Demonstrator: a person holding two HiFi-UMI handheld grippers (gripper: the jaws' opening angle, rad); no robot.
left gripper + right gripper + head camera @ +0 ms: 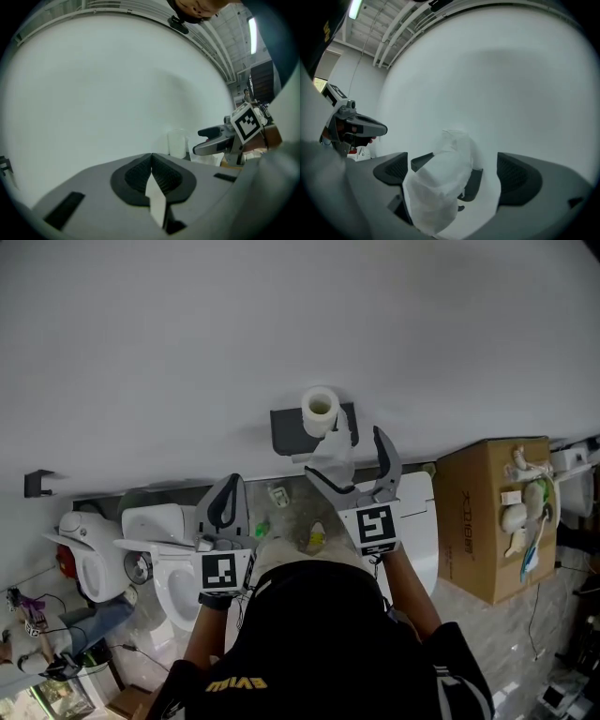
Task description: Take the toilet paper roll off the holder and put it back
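A white toilet paper roll (320, 412) sits on a dark holder (292, 434) fixed to the white wall, with a loose tail of paper hanging from it. My right gripper (349, 461) is open just short of the roll, its jaws spread on either side of the tail. In the right gripper view the roll (440, 180) and holder (474, 183) fill the gap between the jaws of that gripper (454, 174), with no contact visible. My left gripper (228, 503) is shut and empty, lower left of the holder. The left gripper view shows its closed jaws (151, 161), with the roll (177, 143) beyond them.
Two white toilets (173, 554) (87, 549) stand along the wall at lower left. At the right, a cardboard box (487, 521) holds white plumbing parts. A small black bracket (37, 482) sticks out of the wall at far left.
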